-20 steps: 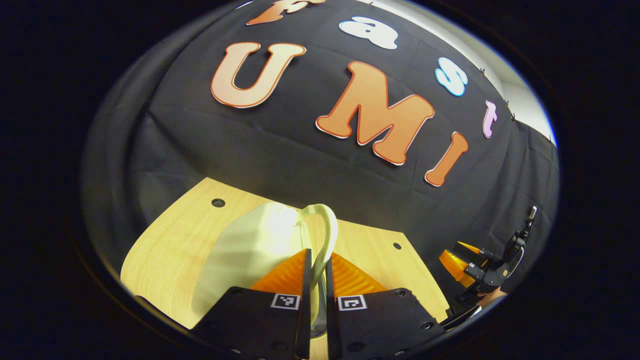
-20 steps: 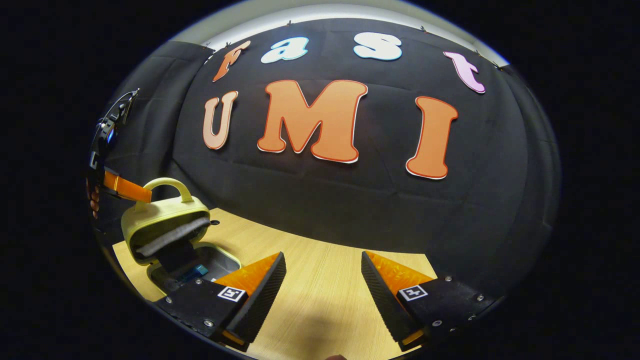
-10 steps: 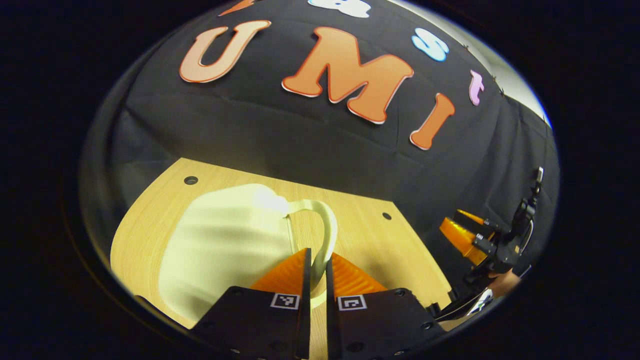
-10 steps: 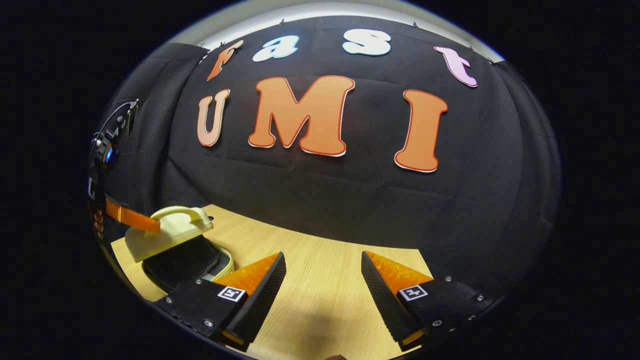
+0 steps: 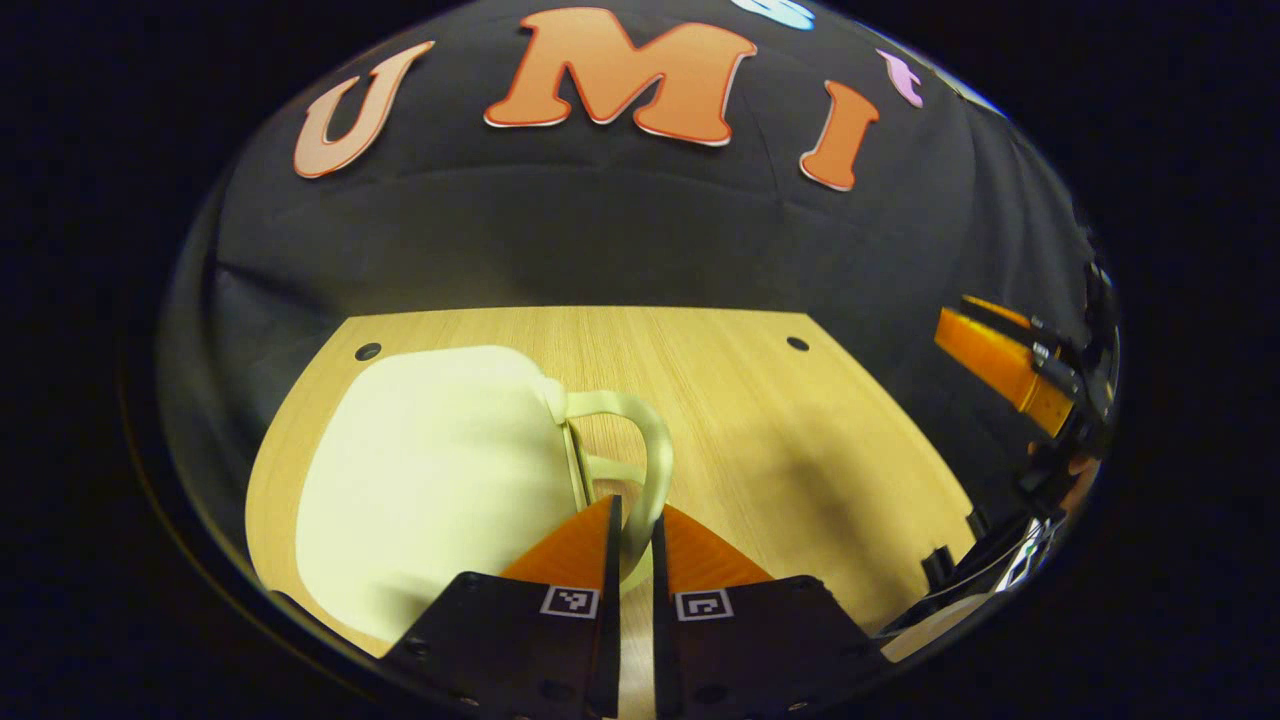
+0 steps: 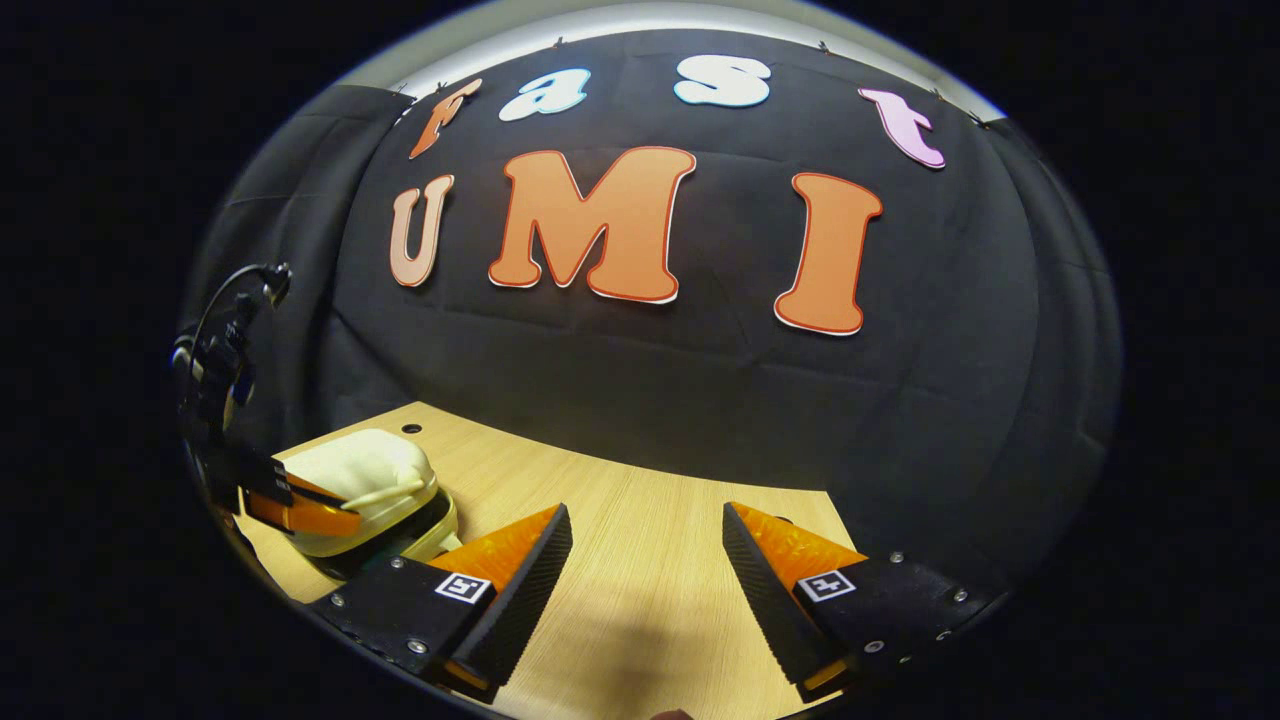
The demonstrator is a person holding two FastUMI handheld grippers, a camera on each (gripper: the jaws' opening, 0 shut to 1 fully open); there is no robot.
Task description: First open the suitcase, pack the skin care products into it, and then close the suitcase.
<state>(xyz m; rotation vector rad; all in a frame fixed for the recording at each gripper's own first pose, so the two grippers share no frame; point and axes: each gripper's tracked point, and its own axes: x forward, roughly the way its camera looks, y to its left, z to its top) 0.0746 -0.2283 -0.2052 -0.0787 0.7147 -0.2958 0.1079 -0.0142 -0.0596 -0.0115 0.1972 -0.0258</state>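
Wooden counter (image 5: 760,420) runs back to the black cloth wall, and on its left part the case (image 5: 430,480) is seen lying, pale yellow, lid down or very nearly down on its base. Nearest in the left gripper view, the left tongs (image 5: 630,530) are clamped almost fully together on the handle (image 5: 650,470), the thin loop being pinched between both fingers. In the right gripper view the right tongs (image 6: 645,555) are held wide apart over bare counter, nothing between them, with the case (image 6: 365,480) off to their left.

The case is judged to be a light, stiff moulded shell with a smooth, probably slippery skin (the rounded lid offers little for the tongs to bite on). The handle is judged the sound place to take hold, being narrow and rigid enough to steer the lid; the rim seam would be a poorer choice. A dark gap can be made out at the near rim in the right gripper view, so whether the lid is fully seated cannot be told.

Against the frames a second earlier, the lid has been swung from standing open to lying down, and the interior seen then is now covered. The right tongs are unchanged.
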